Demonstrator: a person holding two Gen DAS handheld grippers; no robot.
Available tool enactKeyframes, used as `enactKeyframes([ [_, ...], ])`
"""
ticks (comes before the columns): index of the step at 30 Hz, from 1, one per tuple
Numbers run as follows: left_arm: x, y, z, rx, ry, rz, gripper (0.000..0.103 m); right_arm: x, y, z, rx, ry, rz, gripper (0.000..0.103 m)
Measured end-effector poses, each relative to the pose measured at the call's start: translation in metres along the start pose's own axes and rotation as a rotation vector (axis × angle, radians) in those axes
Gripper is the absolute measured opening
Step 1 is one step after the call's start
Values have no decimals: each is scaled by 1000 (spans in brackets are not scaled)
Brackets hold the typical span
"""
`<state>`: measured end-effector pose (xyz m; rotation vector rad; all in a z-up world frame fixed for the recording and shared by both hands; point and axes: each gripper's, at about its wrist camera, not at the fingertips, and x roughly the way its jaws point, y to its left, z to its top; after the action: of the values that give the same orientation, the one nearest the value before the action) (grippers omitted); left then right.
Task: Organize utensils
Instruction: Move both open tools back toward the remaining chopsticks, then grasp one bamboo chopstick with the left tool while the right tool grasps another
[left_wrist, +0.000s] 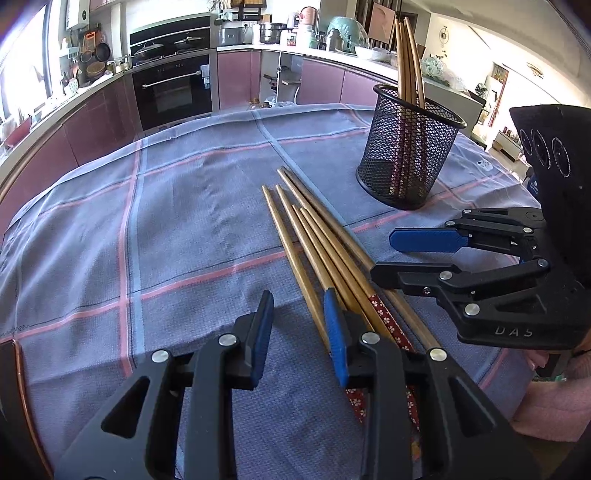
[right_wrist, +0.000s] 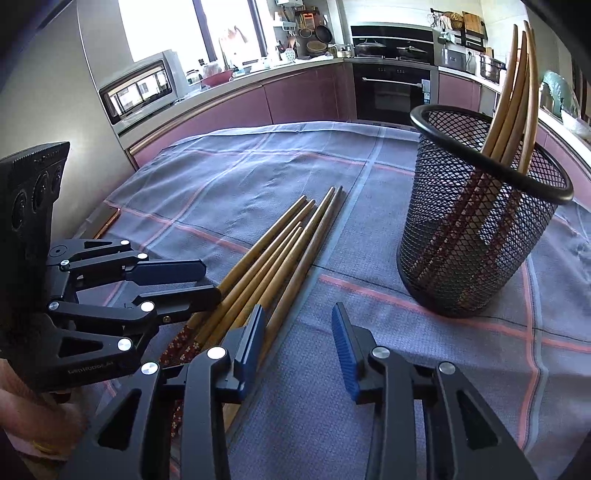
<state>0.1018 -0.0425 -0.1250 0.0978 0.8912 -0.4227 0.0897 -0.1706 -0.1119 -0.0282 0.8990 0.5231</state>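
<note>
Nearest thing: my left gripper was open, its right finger lying over the handle ends of the loose chopsticks.
Right gripper: my right gripper was also open and held nothing; its left finger stood just beside the outermost stick, and I could not tell if it touched.
Task's thing: about six chopsticks lay flat in one bundle on the checked tablecloth, between my two grippers.
Long axis: the sticks pointed away from me, thin tips far, patterned red handles near, a little slanted toward the left.
Nearer hand: I judged both about equally near; the left one was over the handles, the right one came from the side.
Holder: the black mesh cup stood upright to the right of the bundle, near but apart, already with several chopsticks leaning inside.
Open room: wide bare cloth on the left and beyond the tips; the table edge was near on the right side behind the cup.
Risk: I thought the round sticks could roll apart when only one is pinched.
</note>
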Motion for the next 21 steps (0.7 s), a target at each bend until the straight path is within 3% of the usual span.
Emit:
enactKeyframes([
  [6, 4, 1, 3, 13, 11, 13, 30, 3, 2, 4, -29, 12, -31, 35],
  [14, 13, 5, 10, 1, 23, 7, 22, 13, 2, 15, -46, 10, -61, 34],
  [17, 15, 6, 12, -5, 23, 8, 20, 14, 1, 17, -35, 6, -60, 31],
  [21, 16, 5, 13, -26, 24, -3, 11, 14, -1, 16, -8, -2, -30, 17],
])
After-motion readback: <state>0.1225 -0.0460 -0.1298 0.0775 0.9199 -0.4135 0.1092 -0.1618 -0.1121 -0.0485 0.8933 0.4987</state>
